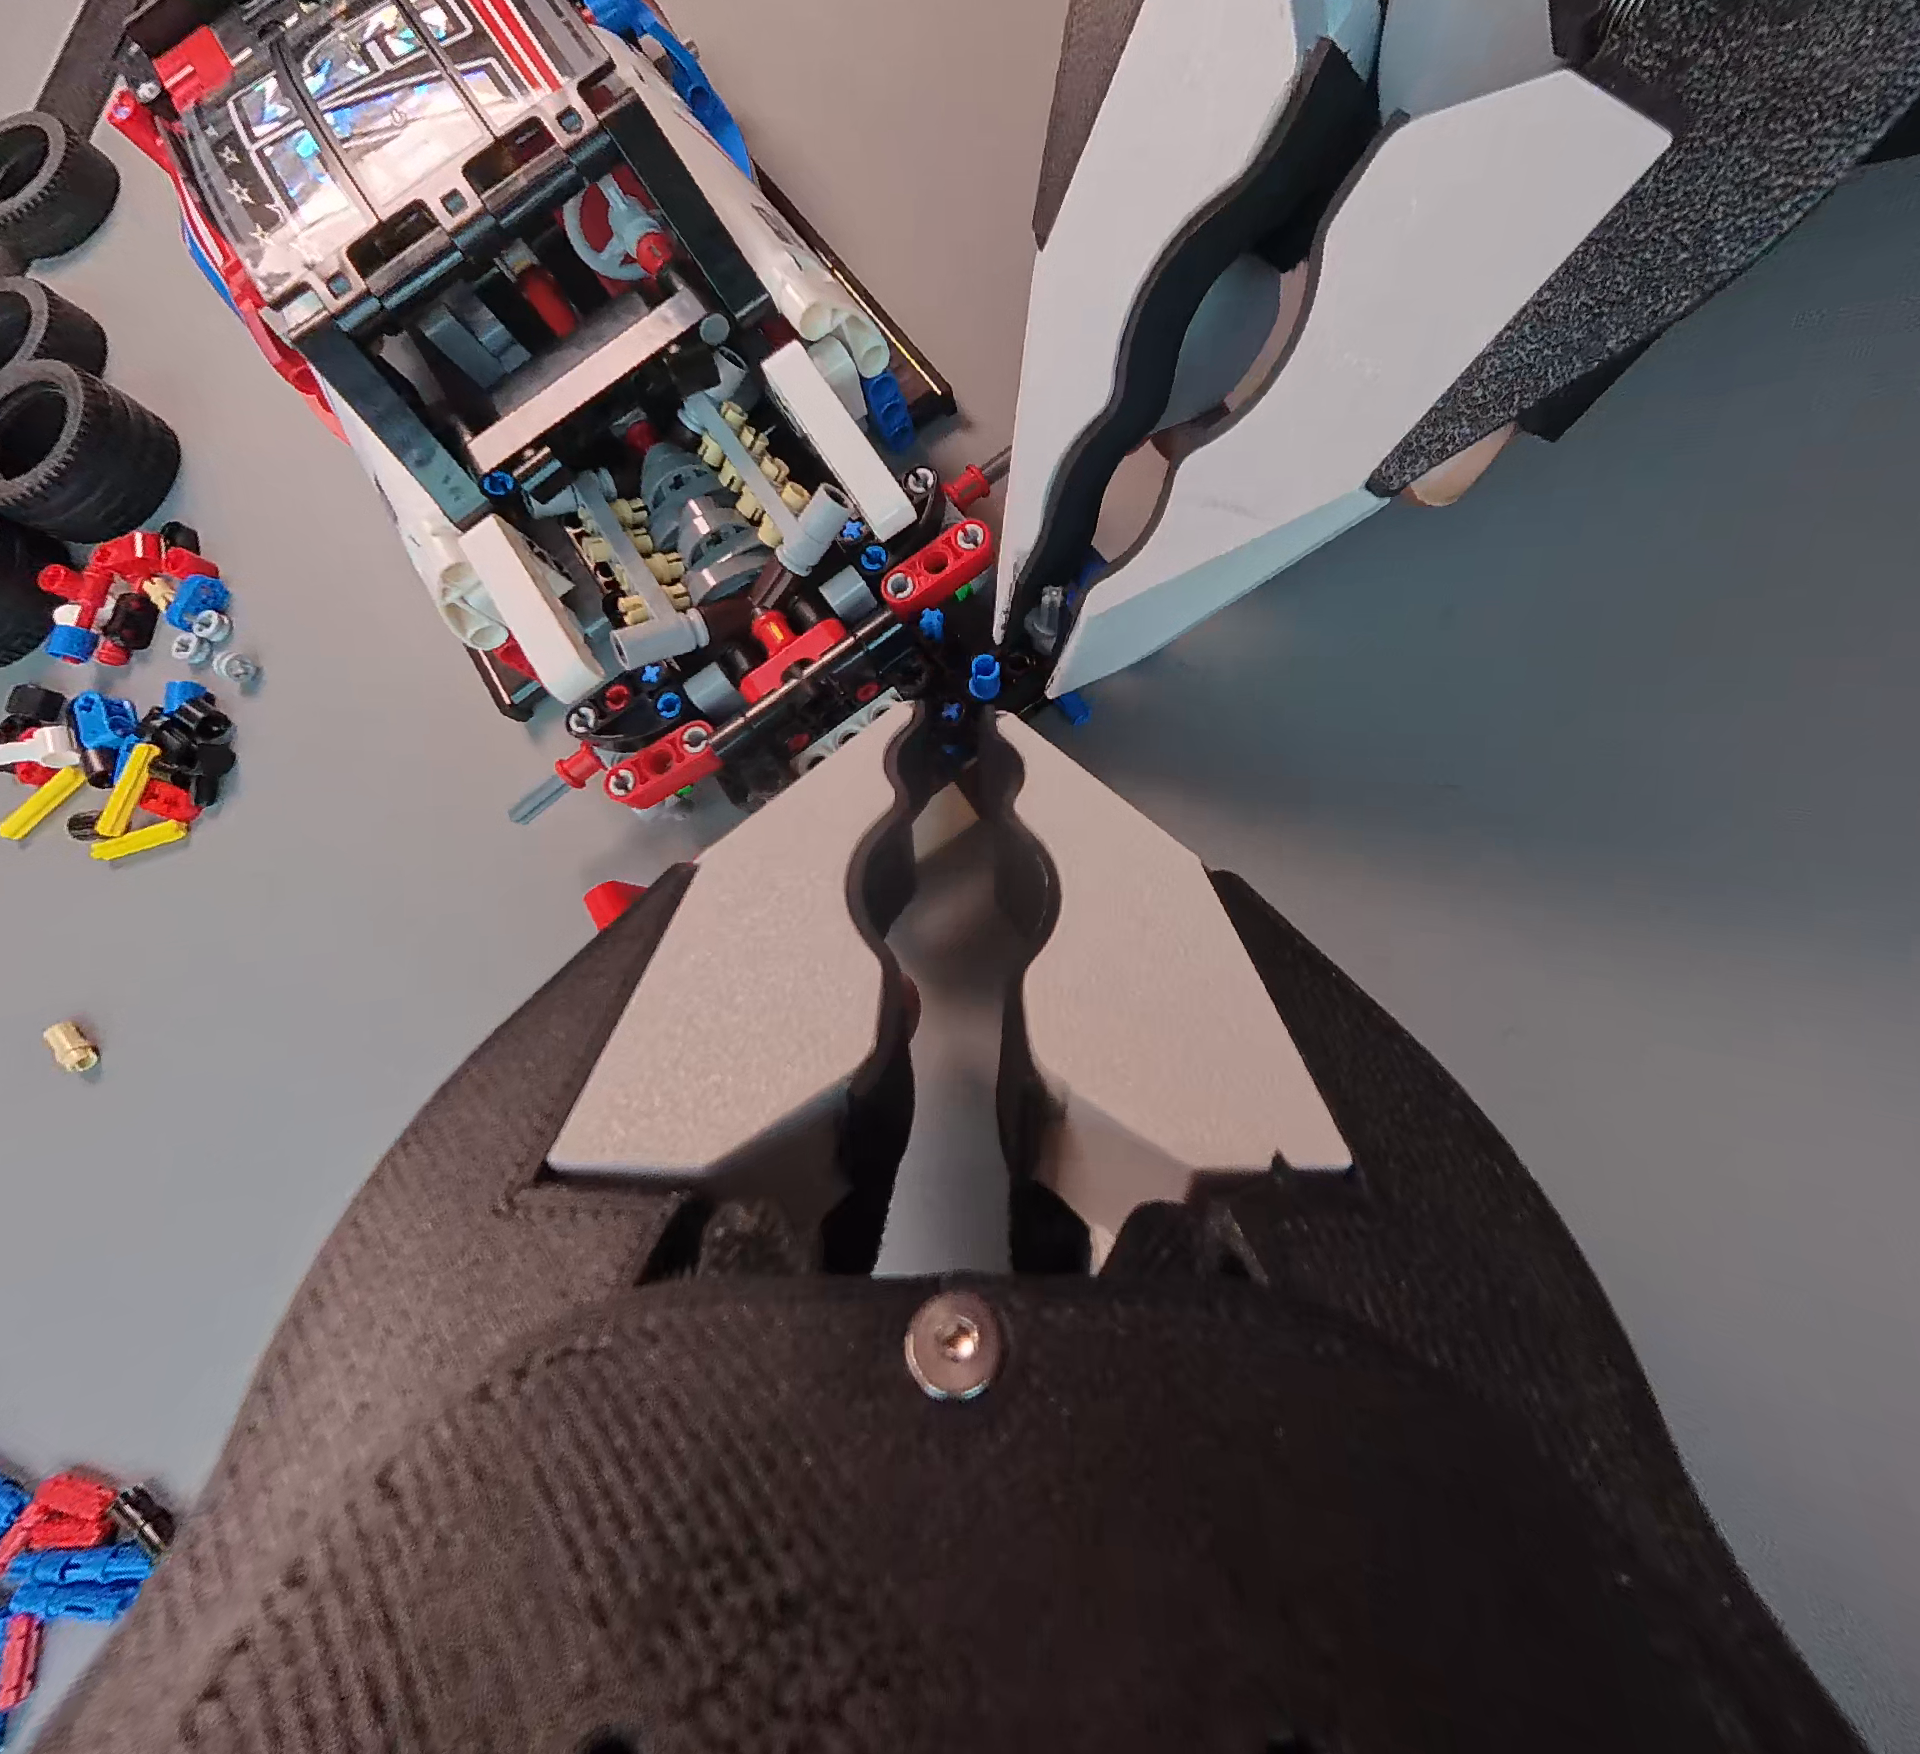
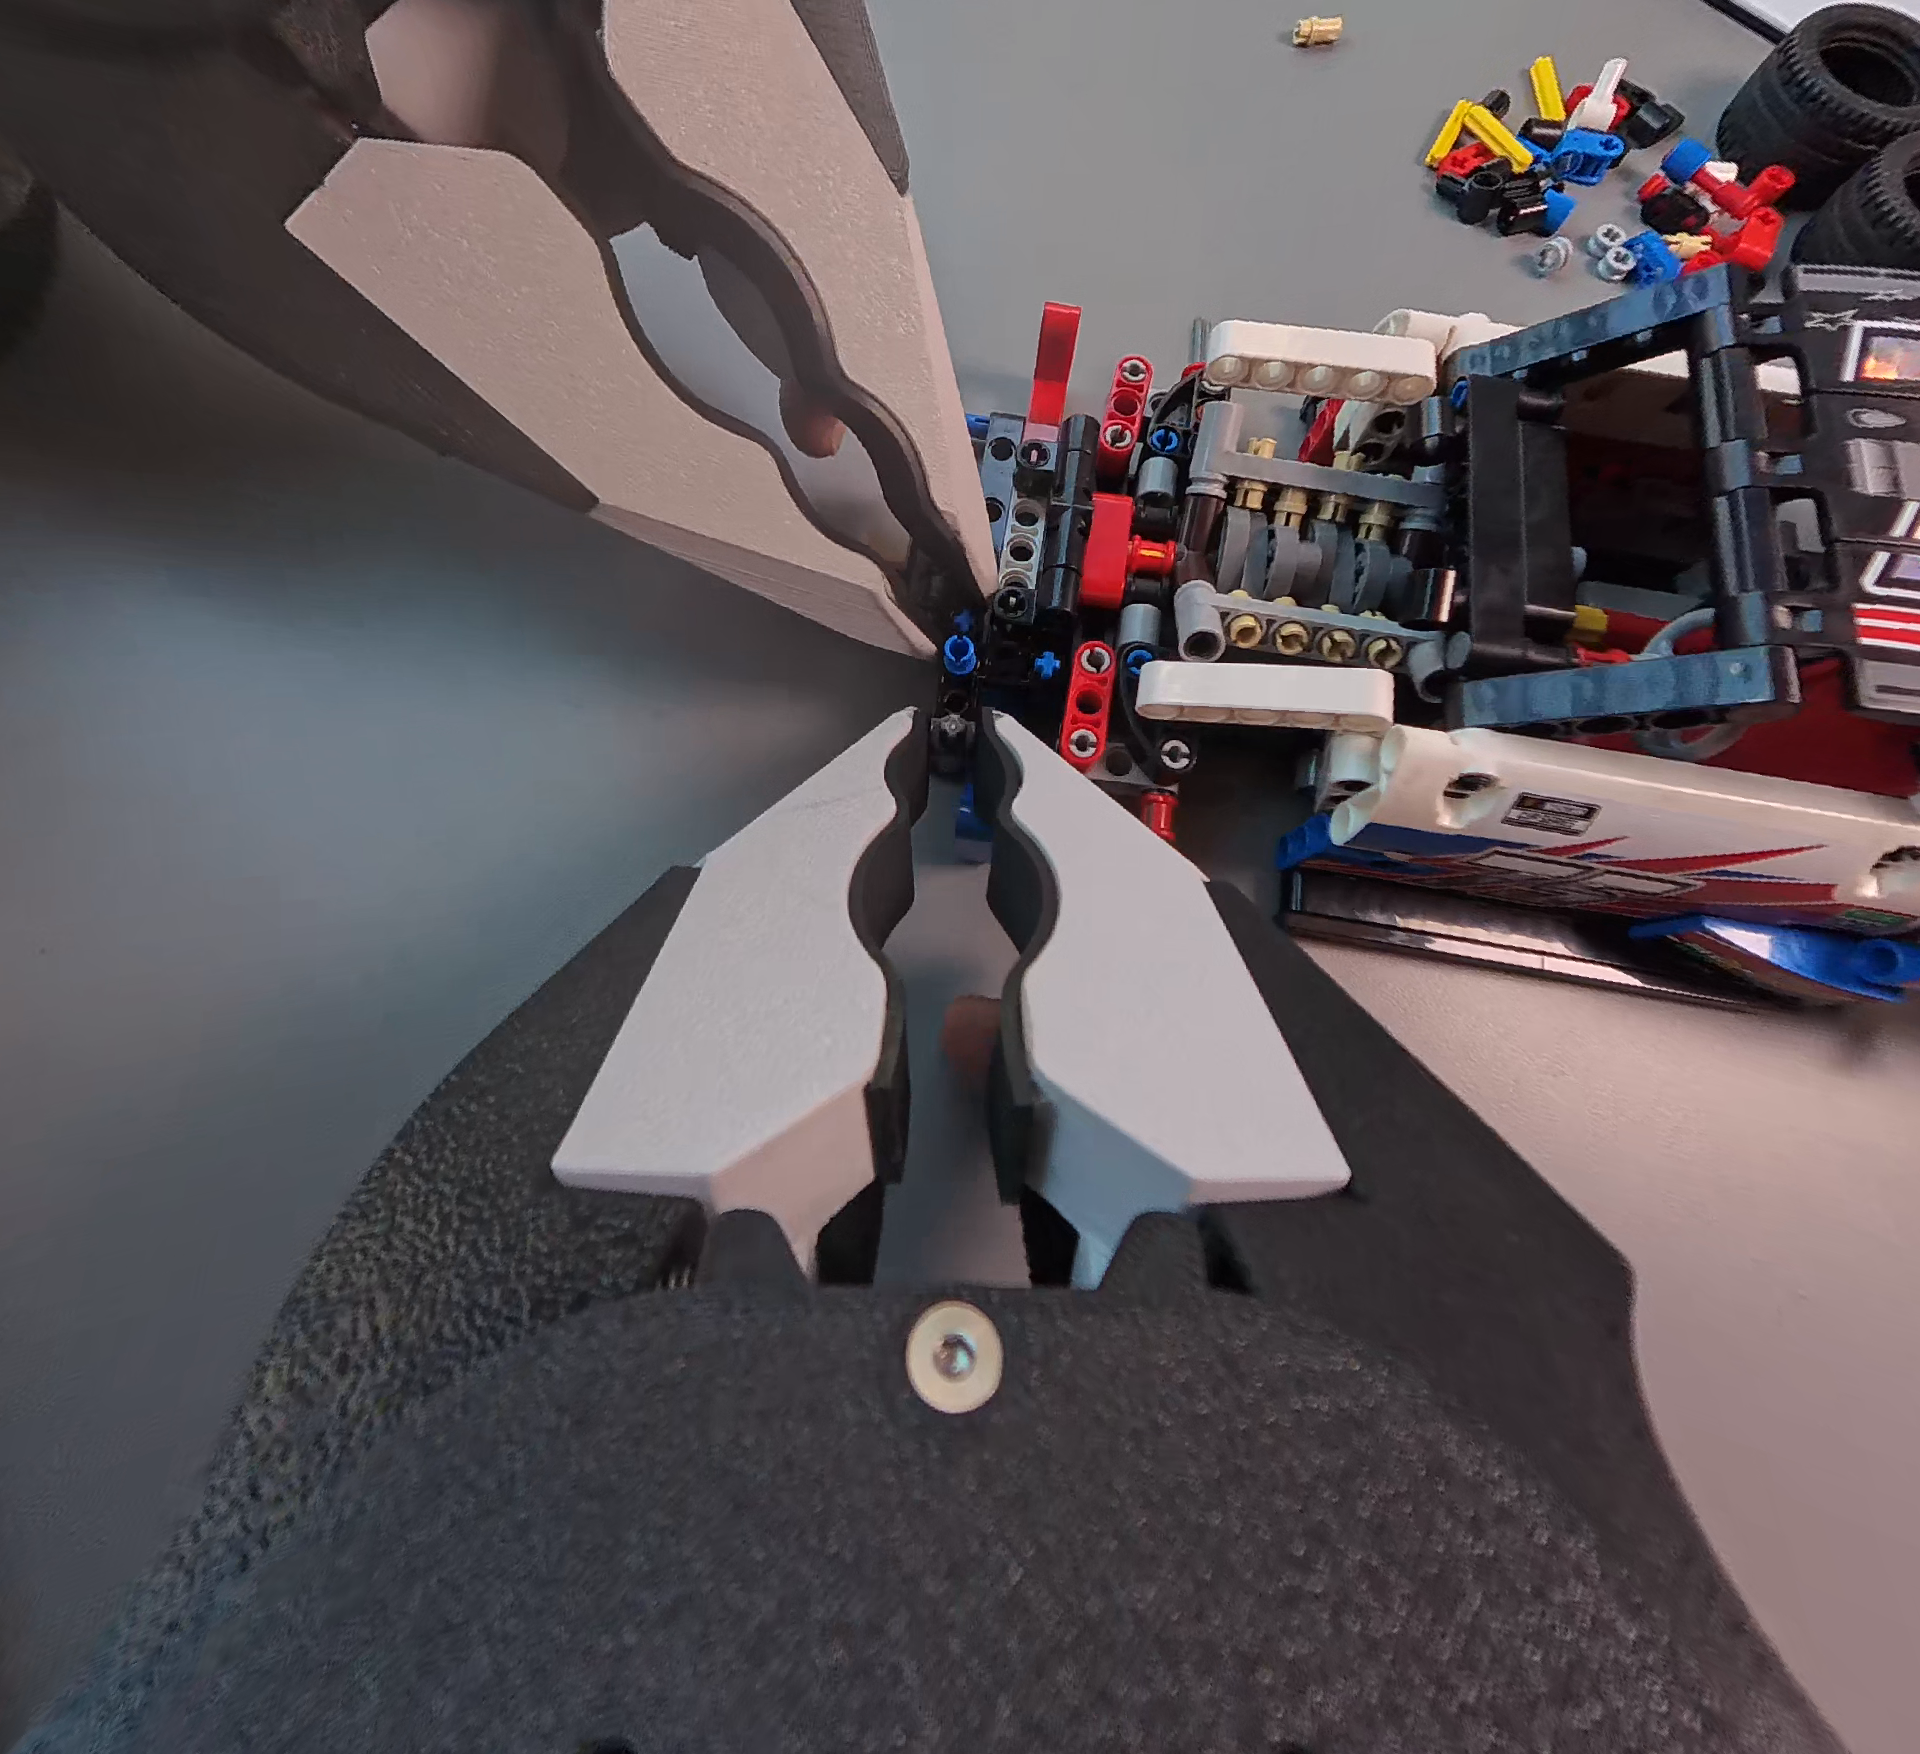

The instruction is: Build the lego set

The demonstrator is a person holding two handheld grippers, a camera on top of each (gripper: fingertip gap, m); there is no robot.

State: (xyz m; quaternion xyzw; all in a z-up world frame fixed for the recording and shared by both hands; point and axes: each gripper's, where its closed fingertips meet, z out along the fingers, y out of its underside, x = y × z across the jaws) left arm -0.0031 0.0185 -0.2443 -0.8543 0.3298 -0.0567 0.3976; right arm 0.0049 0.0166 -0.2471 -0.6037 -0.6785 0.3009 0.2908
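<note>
Crowding the black-framed red-white-blue lego car (image 1: 582, 333)'s end, my left gripper (image 1: 951, 738) and right gripper (image 2: 951, 733) pinched its black beams; loose black rubber tyres (image 1: 78, 447) lay far left.

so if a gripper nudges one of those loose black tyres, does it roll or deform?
The black tyres lie on their sides on the grey table, so a nudge probably slides them rather than rolls them. They look like hollow rubber with no rims, so likely light and a bit squashy under a pinch. The tread should give decent grip.

Grey table (image 1: 1558, 873), lego car (image 1: 499, 302), black tyres (image 1: 73, 447), loose small pieces (image 1: 125, 728), perhaps a brass bush (image 1: 71, 1046).
</note>
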